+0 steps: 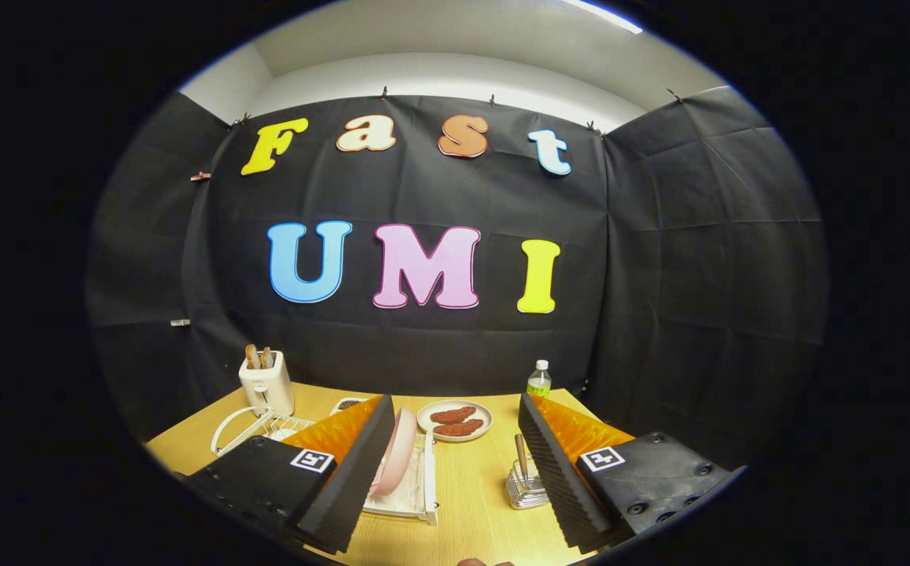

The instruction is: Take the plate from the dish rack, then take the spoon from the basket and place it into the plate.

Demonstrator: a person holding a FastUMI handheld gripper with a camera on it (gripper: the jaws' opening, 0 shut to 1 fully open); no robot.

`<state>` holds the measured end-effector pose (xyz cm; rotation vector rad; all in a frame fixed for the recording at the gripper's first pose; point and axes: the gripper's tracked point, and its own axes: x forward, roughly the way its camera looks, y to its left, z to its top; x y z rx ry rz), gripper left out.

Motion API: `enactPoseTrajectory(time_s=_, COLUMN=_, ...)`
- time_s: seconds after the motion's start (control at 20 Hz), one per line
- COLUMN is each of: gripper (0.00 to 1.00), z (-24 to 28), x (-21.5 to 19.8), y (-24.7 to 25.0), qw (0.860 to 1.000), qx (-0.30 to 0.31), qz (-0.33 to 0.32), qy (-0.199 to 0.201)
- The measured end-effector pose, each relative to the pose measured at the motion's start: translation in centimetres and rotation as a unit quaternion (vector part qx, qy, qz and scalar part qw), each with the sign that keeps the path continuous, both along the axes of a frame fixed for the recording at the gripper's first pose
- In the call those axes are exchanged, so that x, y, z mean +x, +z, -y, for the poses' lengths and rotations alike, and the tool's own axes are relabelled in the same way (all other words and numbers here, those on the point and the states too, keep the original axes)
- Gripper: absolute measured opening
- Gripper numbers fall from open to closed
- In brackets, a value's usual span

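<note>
Beyond the left finger, at the far end of the wooden table, a white toaster stands with 2 slices poking from its slots. Nearer, a white dish rack runs from a wire loop past the left finger into the gap between the fingers. The pink plate stands on edge in that rack, tilted, just beside the left finger's inner face; whether they touch cannot be told.

The gripper is spread wide, nothing held, with open table between its 2 fingers. Beyond the gap sits a small dish of reddish-brown food, well ahead of the fingertips. Just inside the right finger a wire basket holds the spoon upright, handle up. Farther back, beyond the right finger, stands a clear bottle.

The plate looks not yet taken, so that is likely the step in hand. The risks, as I judge them:
- The plate sits off to the left of the gap, not centred. Closing from here could push it flat or shove the rack, not grip the rim.
- A smooth, tilted rim may slip between the pads if caught too near its edge.
- The basket is light and close to the right finger; a sideways swing could tip it and spill the spoon.
</note>
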<state>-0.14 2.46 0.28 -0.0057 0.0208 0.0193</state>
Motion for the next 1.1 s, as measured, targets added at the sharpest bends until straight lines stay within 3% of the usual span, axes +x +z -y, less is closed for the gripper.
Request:
enactPoseTrajectory(time_s=0.4, gripper=0.97, z=-1.9, x=2.2, y=-1.1, qw=0.999, qx=-0.026, qz=-0.041, qy=0.019)
enactPoseTrajectory(time_s=0.8, gripper=0.98, z=-5.5, x=8.0, y=-2.2, qw=0.995, qx=-0.062, qz=-0.076, qy=0.023)
enactPoseTrajectory(time_s=1.1, gripper=0.97, z=-7.1, x=12.6, y=-6.3, qw=0.988, qx=-0.1, qz=-0.118, qy=0.011)
